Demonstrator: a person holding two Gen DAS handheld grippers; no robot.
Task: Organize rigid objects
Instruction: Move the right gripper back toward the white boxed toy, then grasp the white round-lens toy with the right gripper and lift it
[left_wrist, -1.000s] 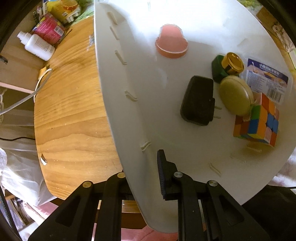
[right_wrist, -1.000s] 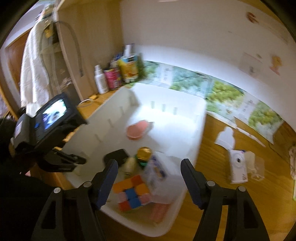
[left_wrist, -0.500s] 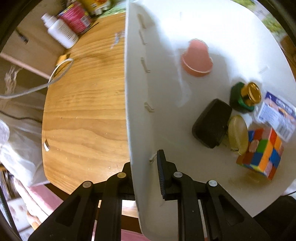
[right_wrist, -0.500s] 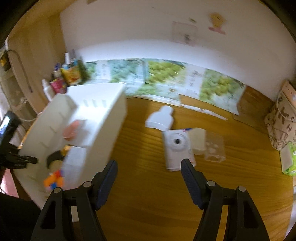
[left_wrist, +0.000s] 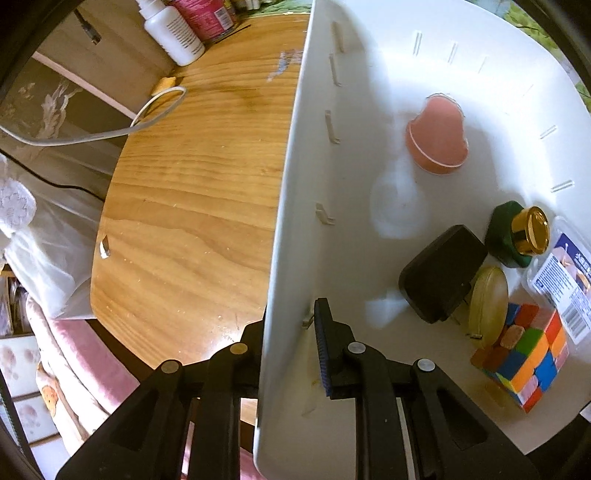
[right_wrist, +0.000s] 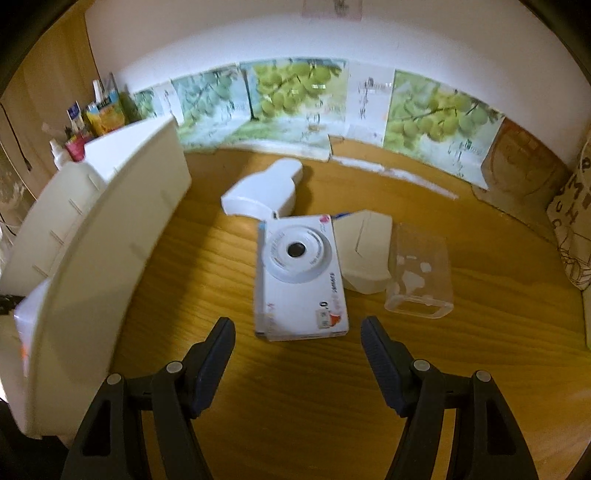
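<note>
My left gripper (left_wrist: 291, 343) is shut on the near wall of the white bin (left_wrist: 284, 206). Inside the bin lie a pink cup (left_wrist: 437, 138), a black charger (left_wrist: 441, 273), a green jar with a gold lid (left_wrist: 517, 234), a round yellow case (left_wrist: 487, 301), a colour cube (left_wrist: 524, 356) and a labelled clear box (left_wrist: 567, 280). My right gripper (right_wrist: 297, 354) is open and empty, just short of a white toy camera (right_wrist: 299, 282) lying on the wooden table. The bin (right_wrist: 99, 236) stands to its left.
Beside the camera lie a white bottle-shaped piece (right_wrist: 264, 192), a beige box (right_wrist: 364, 249) and a clear plastic case (right_wrist: 421, 271). Bottles and cans (left_wrist: 184, 26) and a white cable (left_wrist: 110, 127) are on the table's far left. Grape posters (right_wrist: 291, 92) line the wall.
My right gripper has swung right, away from the bin, and come down toward the white camera. My left gripper keeps its hold on the bin wall, and the bin has turned slightly in its view.
</note>
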